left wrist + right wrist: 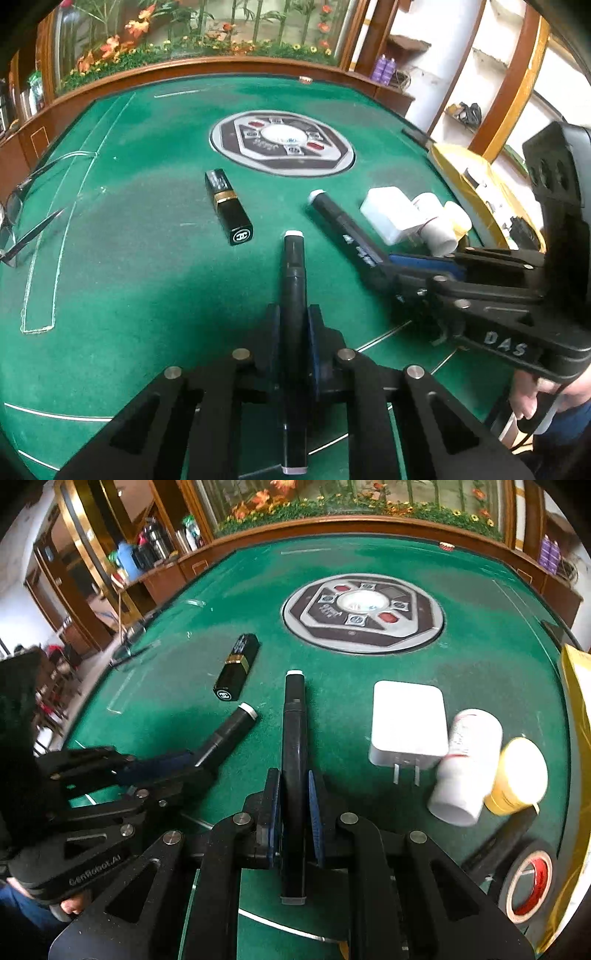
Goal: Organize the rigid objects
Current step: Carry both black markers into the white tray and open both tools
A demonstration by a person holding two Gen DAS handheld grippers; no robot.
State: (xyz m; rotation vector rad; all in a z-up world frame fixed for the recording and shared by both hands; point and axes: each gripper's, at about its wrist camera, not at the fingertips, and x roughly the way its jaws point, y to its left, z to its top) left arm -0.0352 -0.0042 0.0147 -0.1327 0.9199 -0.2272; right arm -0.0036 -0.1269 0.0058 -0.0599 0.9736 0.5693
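Two black marker pens with pale end caps are held over the green felt table (147, 280). My left gripper (293, 317) is shut on one pen (293, 273), which points away along the fingers. My right gripper (384, 269) comes in from the right, shut on the other pen (340, 221), which slants up to the left. In the right wrist view, my right gripper (294, 779) clamps its pen (294, 731), and my left gripper (195, 760) at the left holds its pen (231, 731). A black and gold lipstick (229, 203) (236, 668) lies flat on the table beyond both pens.
A white plug charger (406, 720), a toppled white bottle (465, 764) and a yellow jar (517, 775) lie at the right. A tape roll (528, 878) and a yellow envelope (472, 184) sit near the right edge. Glasses (22, 214) lie far left. A round control panel (282, 144) is in the table's centre.
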